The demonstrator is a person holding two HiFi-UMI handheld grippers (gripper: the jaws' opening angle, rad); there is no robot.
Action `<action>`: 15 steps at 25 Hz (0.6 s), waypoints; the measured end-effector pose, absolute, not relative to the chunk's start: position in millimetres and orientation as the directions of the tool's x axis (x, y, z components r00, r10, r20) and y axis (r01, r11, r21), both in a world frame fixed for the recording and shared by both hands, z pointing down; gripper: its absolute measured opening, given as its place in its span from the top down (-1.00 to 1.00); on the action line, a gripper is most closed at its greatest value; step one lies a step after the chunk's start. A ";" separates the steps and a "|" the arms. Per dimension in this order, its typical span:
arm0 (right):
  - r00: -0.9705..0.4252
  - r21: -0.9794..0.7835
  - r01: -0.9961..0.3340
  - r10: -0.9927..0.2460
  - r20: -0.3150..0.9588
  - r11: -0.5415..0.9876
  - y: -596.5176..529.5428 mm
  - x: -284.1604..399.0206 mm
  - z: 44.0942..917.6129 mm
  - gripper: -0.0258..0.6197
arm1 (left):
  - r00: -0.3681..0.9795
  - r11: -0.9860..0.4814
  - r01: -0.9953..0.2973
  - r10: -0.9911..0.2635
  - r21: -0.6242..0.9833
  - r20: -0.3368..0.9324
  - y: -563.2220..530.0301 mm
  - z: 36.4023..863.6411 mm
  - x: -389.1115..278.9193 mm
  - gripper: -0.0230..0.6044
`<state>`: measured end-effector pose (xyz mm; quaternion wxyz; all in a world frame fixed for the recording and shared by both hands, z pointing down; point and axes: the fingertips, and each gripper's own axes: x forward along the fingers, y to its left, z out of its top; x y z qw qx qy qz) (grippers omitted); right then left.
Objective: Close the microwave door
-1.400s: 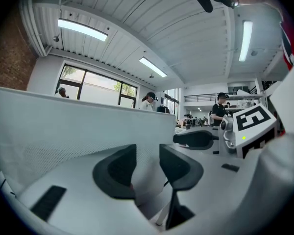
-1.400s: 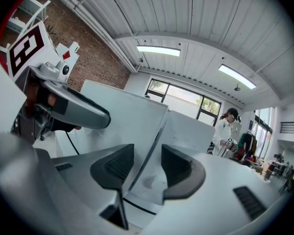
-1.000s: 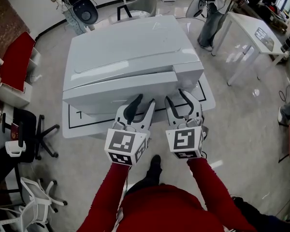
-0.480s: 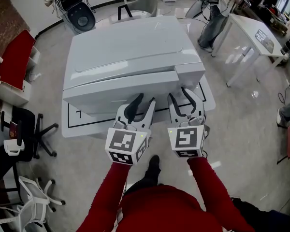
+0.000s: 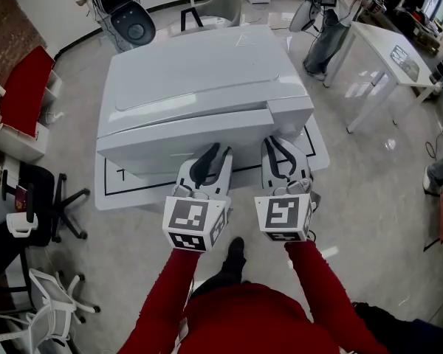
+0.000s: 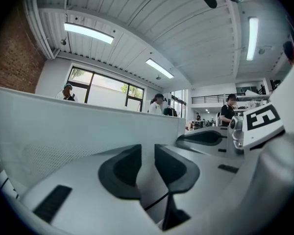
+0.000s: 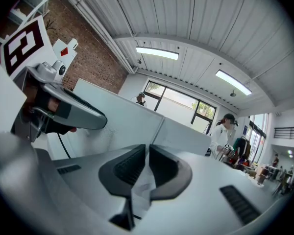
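Before the microwave, left tool and right tool are closing, empty; table stands rightward.

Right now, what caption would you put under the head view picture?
Left gripper and right gripper face the white microwave, jaws closing on nothing.

materials and surface finish
microwave casing: smooth, glossy white; jaw pads: matt black, ribbed; sleeves: red cloth.
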<state>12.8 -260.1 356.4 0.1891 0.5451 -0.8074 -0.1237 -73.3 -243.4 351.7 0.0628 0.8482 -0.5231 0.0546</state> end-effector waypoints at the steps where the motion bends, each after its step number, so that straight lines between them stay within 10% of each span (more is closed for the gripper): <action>1: -0.336 0.414 -0.830 -0.928 0.163 0.373 -258.9 12.3 354.2 0.82 | 0.439 -0.437 -0.898 -0.884 0.049 0.158 -243.8 351.6 -74.7 0.65; 15: -0.422 0.327 -0.829 -0.891 0.166 0.454 -256.3 -2.8 351.0 0.88 | 0.356 -0.359 -0.933 -0.918 0.012 0.175 -248.1 352.6 -83.3 0.89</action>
